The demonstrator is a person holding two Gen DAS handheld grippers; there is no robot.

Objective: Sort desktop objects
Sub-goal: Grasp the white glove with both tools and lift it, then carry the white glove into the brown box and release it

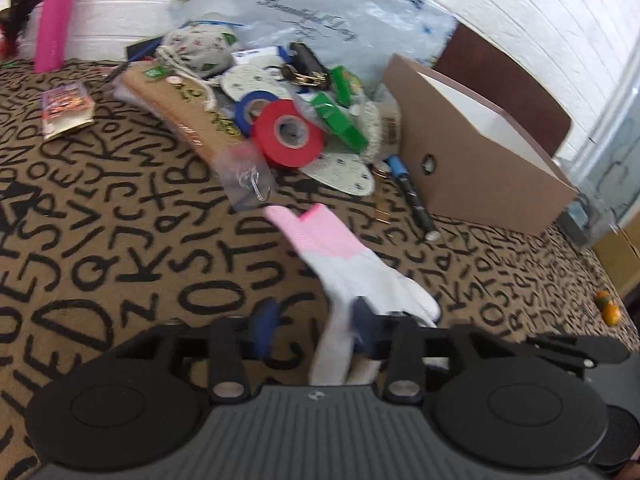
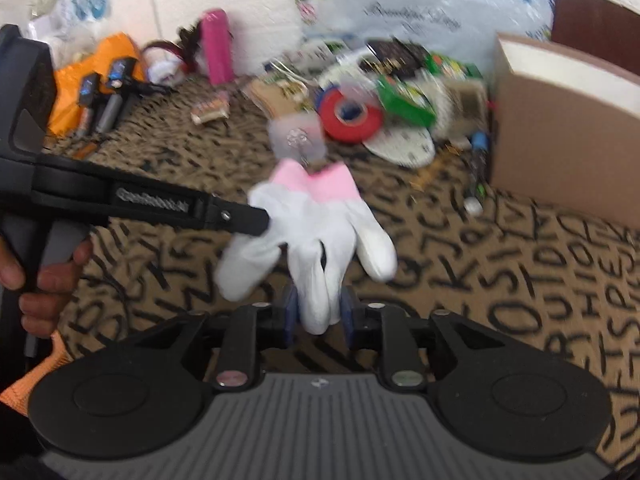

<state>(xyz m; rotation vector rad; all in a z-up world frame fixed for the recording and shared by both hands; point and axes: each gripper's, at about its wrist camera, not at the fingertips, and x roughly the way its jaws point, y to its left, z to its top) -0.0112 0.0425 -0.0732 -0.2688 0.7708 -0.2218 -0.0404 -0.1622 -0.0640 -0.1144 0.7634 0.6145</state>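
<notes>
One white glove [image 2: 320,236] with a pink cuff hangs above the counter [image 2: 520,280], cuff pointing toward the clutter. Right claw [image 2: 318,312] pinches its fingers; left claw [image 1: 316,326] gapes beside it.

The tablecloth [image 1: 120,240] is printed all over with black capital letters, among them Q, S, T, D, Z and O. The pale plastic bag [image 1: 320,8] carries script lettering reading "Beautiful Day". Other labels are illegible.
</notes>
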